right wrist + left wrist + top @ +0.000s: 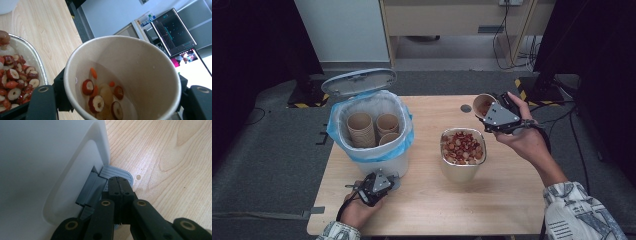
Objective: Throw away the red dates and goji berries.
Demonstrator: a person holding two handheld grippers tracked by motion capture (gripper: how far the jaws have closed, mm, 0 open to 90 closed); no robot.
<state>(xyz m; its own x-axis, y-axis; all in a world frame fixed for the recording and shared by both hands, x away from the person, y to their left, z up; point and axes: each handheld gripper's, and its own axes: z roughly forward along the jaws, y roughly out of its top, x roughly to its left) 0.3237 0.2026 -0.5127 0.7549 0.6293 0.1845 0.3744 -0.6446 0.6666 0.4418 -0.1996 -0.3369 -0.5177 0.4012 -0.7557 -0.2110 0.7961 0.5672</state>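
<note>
One paper cup [122,77] tilts, clamped, beside the tray's rim [37,60].

Evenly lit wooden table [512,190] in the high view, dark and underexposed at both upper corners. Soft glare patches on the wood in the left gripper view, with blurred black links up close. Bright, washed-out monitors [182,40] behind the paper cup [140,62] in the right gripper view.

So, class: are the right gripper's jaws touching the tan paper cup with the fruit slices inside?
Touching. The right gripper view shows the right gripper with black jaws pressed against both sides of the tan paper cup, with no gap.
</note>
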